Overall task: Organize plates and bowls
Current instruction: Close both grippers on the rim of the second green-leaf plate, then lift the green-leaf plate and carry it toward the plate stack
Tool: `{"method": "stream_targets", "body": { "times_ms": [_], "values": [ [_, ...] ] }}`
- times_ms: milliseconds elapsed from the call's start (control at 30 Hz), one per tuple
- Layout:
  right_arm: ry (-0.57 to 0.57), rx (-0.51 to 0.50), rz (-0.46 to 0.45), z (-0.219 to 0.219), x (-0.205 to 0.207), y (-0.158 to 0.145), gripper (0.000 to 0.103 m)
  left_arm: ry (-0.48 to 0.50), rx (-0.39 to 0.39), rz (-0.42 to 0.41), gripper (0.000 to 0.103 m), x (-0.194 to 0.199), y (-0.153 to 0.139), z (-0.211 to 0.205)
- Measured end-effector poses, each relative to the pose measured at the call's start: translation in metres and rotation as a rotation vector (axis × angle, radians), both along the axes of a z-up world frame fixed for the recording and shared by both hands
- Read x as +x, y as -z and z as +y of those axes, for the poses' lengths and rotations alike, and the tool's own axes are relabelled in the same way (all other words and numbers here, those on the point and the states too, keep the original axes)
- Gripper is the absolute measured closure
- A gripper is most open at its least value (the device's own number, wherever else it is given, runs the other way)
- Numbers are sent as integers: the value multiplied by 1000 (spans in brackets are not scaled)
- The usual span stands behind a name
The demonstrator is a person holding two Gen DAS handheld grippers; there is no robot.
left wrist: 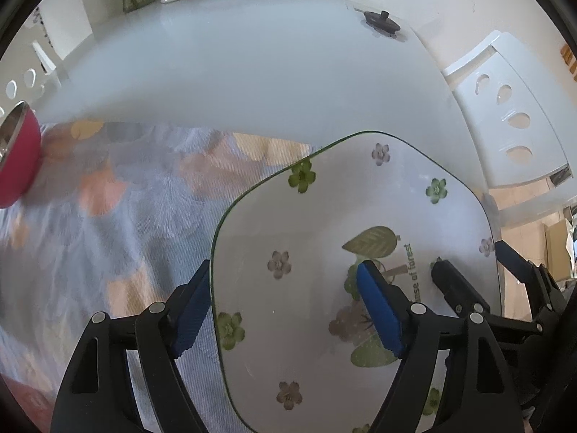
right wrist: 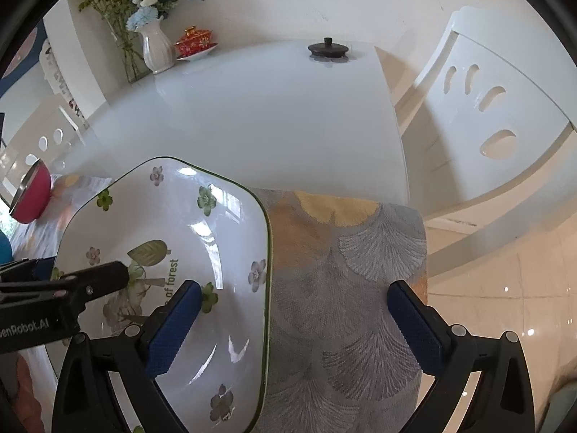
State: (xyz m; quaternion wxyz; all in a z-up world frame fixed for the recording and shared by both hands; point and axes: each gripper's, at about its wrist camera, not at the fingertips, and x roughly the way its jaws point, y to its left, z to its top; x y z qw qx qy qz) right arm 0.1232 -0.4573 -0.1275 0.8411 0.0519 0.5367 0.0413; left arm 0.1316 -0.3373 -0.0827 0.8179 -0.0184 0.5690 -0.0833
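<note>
A white squarish plate [left wrist: 324, 252] with green and purple flowers and a thin green rim lies on the patterned cloth [left wrist: 126, 198]. My left gripper [left wrist: 285, 310] is open and straddles the plate's left rim, one blue pad outside and one over the plate. My right gripper [right wrist: 292, 321] is open and straddles the right rim of the same plate [right wrist: 187, 223]; it also shows in the left wrist view [left wrist: 468, 281]. A pink bowl with a steel inside [left wrist: 18, 158] stands at the far left, also in the right wrist view [right wrist: 30, 195].
The white glass table [right wrist: 252, 115] stretches back to a white vase of flowers [right wrist: 157, 50], a red lidded cup on a saucer [right wrist: 196, 45] and a black lid [right wrist: 328, 49]. A white chair [right wrist: 487, 108] stands right of the table. The cloth's right edge [right wrist: 418, 252] lies at the table's edge.
</note>
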Motion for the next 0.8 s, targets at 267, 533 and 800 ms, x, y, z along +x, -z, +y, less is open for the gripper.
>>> {"method": "stream_targets", "body": {
  "times_ms": [267,533,800],
  "values": [
    [-67,21,-12,20,5,0,0,-22,-24,3,35,-2,0,13],
    [-79,39,-26,36,-3,-3,6,-87,-45,13,36,-19,-1,29],
    [-87,112,-6,32,-5,-10,35,-87,-28,6,46,-26,-3,28]
  ]
}}
